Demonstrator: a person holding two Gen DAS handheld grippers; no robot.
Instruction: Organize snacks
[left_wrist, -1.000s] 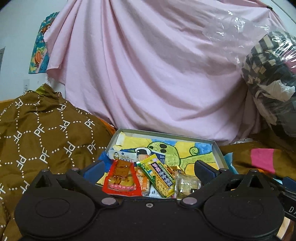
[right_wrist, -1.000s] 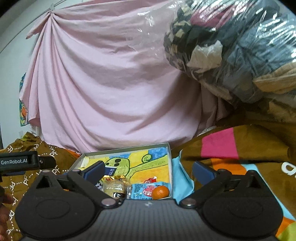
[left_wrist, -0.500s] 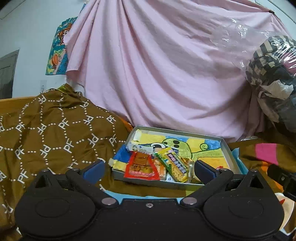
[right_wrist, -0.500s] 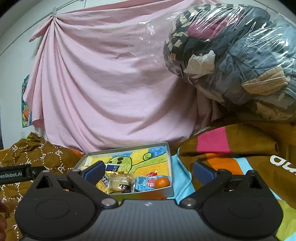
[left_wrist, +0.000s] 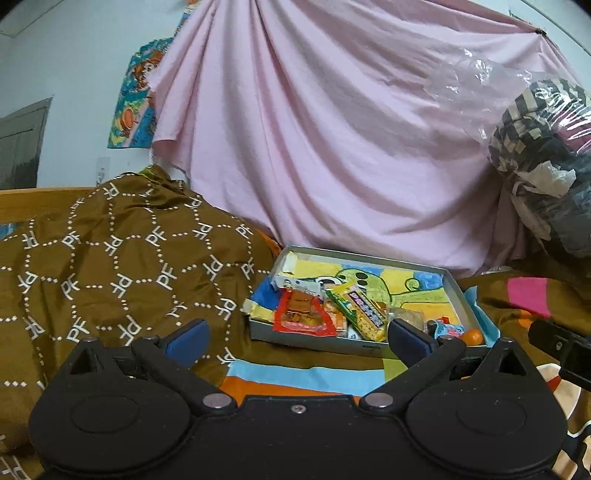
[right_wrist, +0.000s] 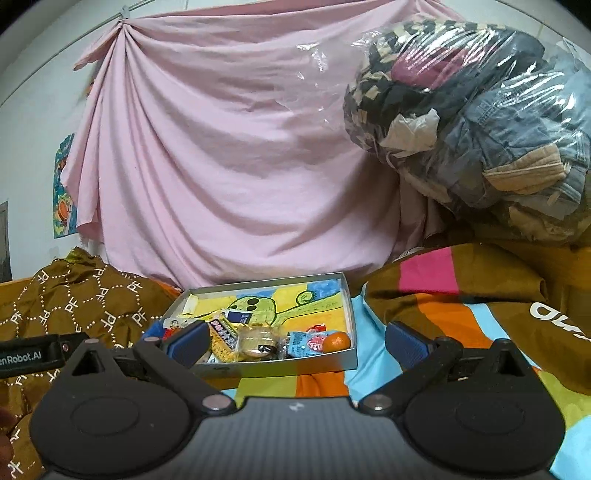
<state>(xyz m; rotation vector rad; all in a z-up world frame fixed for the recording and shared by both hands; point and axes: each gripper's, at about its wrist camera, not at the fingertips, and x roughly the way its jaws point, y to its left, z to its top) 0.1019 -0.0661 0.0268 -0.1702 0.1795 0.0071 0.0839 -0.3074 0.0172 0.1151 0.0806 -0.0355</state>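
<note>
A shallow grey box with a yellow and green cartoon lining lies on the bedspread. Snacks fill its near end: a red packet, a green and yellow bar, a clear-wrapped biscuit, a blue candy pack and a small orange. My left gripper is open and empty, a little short of the box. My right gripper is open and empty, also short of the box.
A brown patterned quilt is heaped left of the box. A striped bedspread lies under it and to the right. A clear bag of clothes sits at the right. A pink sheet hangs behind.
Both grippers have drawn back from the box, so it looks smaller and farther away. The left view has swung left. Both stay open and empty.
</note>
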